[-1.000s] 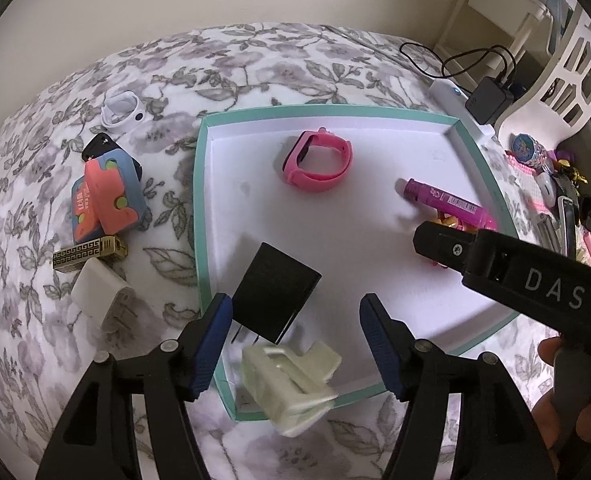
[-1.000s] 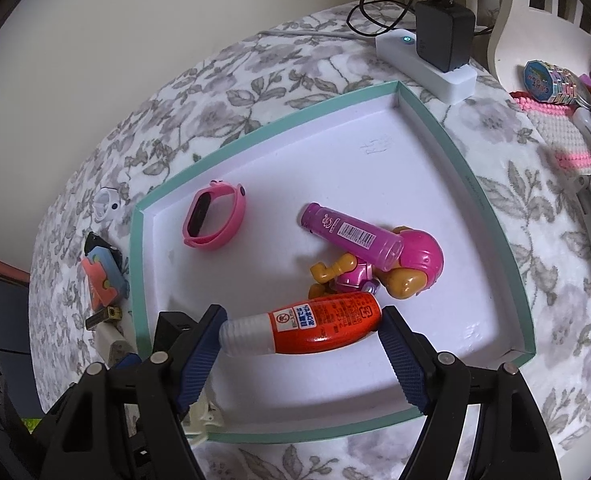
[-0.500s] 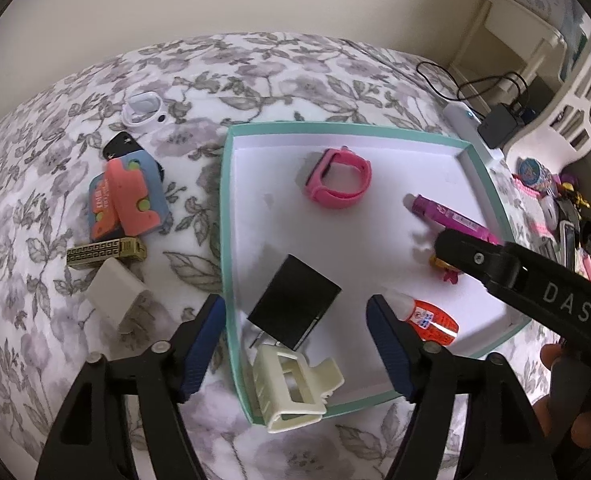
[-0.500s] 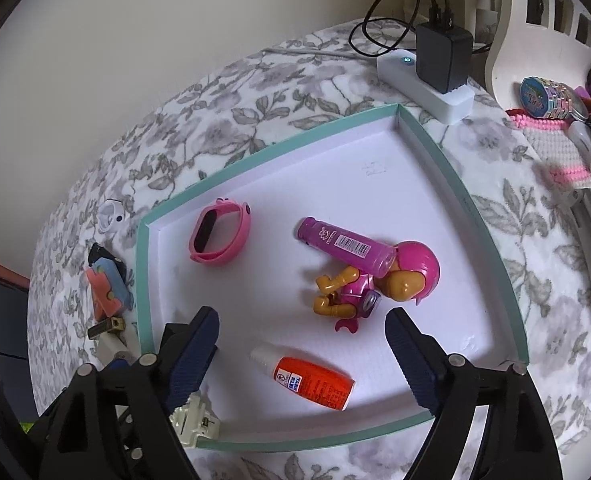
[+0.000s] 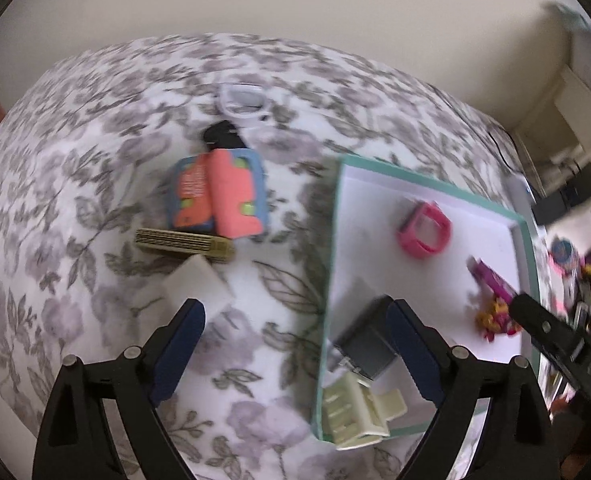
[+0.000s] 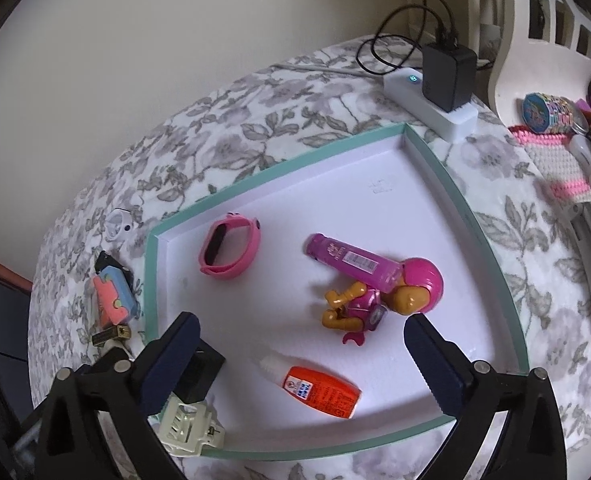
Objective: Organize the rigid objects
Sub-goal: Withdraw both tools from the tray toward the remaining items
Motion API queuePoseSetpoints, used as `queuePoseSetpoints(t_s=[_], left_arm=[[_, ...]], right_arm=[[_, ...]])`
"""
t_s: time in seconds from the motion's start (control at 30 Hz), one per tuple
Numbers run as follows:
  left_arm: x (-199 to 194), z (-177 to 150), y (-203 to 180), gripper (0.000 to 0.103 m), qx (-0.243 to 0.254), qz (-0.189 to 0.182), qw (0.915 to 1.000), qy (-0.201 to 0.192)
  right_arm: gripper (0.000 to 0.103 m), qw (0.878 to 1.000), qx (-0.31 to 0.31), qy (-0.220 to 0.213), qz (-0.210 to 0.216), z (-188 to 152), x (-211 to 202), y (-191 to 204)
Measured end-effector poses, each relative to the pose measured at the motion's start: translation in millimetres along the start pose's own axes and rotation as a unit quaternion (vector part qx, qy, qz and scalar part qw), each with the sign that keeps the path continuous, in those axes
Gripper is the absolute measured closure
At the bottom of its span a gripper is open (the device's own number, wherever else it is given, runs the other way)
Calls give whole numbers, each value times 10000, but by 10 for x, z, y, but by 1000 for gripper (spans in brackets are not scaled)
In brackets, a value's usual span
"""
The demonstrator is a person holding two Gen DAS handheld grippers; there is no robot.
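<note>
A teal-rimmed white tray (image 6: 491, 248) lies on the floral cloth. It holds a pink watch band (image 6: 231, 254), a purple tube (image 6: 353, 260), a toy pup (image 6: 379, 304), an orange glue bottle (image 6: 319, 390) and a black charger (image 6: 201, 368). A cream clip (image 6: 187, 426) straddles its near rim. My right gripper (image 6: 301, 322) hangs over the tray, jaws opening wide, with nothing gripped. My left gripper (image 5: 295, 306) is over the tray's left edge (image 5: 329, 280), its jaws opening and empty. Left of the tray lie a white charger block (image 5: 197, 286), a gold lighter (image 5: 183, 242) and a pink-and-blue box (image 5: 219, 198).
A black item (image 5: 223, 134) and a white earbud case (image 5: 243, 98) lie farther back on the cloth. A power strip with a black adapter (image 6: 435, 92) sits behind the tray. A crochet mat (image 6: 555, 156), a toy watch (image 6: 551, 110) and white furniture (image 6: 543, 40) crowd the right side.
The right gripper let go of the orange glue bottle, which now lies in the tray, and opened wide. The left gripper slid left from above the tray towards the loose things, opening wider.
</note>
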State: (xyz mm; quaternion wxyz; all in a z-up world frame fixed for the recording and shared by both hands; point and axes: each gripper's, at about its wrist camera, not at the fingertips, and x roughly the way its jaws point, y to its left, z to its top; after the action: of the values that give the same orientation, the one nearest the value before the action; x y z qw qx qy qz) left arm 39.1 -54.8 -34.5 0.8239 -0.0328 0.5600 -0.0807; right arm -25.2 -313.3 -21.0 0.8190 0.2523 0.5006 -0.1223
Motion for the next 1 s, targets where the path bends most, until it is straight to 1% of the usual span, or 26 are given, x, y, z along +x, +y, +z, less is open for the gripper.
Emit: queuePoseSetpoints(t_s=[0.17, 0.27, 0.37, 0.43, 0.5, 0.6, 0.7, 0.8, 0.93, 1.0], left_arm=[[-65, 70, 336, 10, -606, -42, 9981, -143], [-114, 113, 541, 10, -895, 70, 9955, -302], [-154, 159, 769, 10, -1136, 253, 9921, -462], [-184, 184, 935, 10, -1318, 440, 9886, -582], [-212, 200, 1070, 10, -1485, 599, 9848, -673], [-255, 197, 1219, 10, -1655, 734, 9799, -844], [-281, 200, 1352, 10, -1737, 905, 9761, -941], [-289, 210, 1470, 10, -1841, 967, 9736, -944], [-316, 205, 1620, 10, -1992, 948, 9707, -957], [-317, 206, 1692, 10, -2075, 864, 9697, -952]], right_arm=[[0, 9997, -172, -72, 126, -21, -5, 100], [0, 9992, -286, -165, 202, -35, -14, 167], [0, 9976, -443, -416, 324, -55, -72, 266], [0, 9956, -570, -604, 422, -74, -111, 350], [0, 9941, -671, -713, 459, -88, -123, 419], [0, 9915, -905, -847, 408, -131, -121, 547], [0, 9896, -1130, -792, 400, -171, -77, 667], [0, 9871, -1408, -609, 451, -226, -10, 815], [0, 9835, -1661, -509, 505, -301, 51, 1007], [0, 9818, -1736, -471, 613, -336, 78, 1109]])
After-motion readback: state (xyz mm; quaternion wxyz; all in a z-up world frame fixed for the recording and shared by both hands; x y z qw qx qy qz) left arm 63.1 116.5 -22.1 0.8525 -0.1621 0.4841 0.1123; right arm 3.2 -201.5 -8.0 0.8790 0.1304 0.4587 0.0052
